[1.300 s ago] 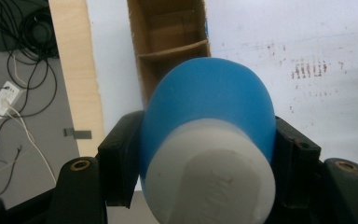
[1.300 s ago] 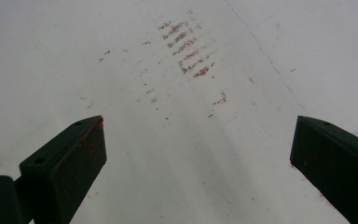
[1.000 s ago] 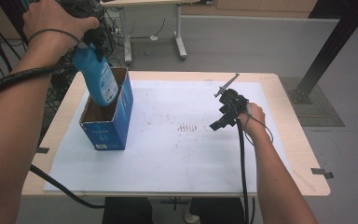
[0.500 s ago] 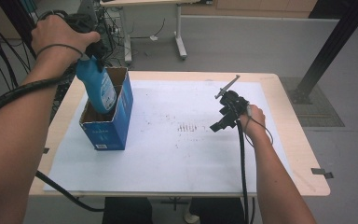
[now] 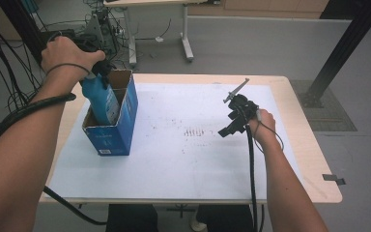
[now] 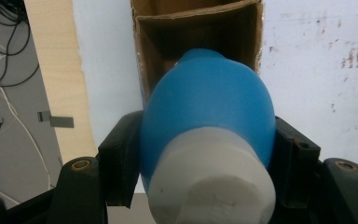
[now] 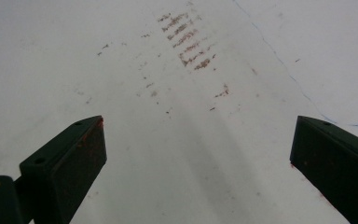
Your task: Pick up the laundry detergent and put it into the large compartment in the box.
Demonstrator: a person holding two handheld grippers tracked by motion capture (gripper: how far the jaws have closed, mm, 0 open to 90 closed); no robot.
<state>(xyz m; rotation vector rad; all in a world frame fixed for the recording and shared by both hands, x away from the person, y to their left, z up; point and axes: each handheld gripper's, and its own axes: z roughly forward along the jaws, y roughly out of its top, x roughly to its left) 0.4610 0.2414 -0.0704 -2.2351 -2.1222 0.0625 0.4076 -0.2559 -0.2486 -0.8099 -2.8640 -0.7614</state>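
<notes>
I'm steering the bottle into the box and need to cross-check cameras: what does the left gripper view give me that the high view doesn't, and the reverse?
Left gripper view: the blue bottle's white cap, both black jaws pressed on the bottle, and the cardboard divider inside the box.

High view: the right gripper resting apart on the white mat, and the box's blue outside.

Both: bottle entering the box.
</notes>
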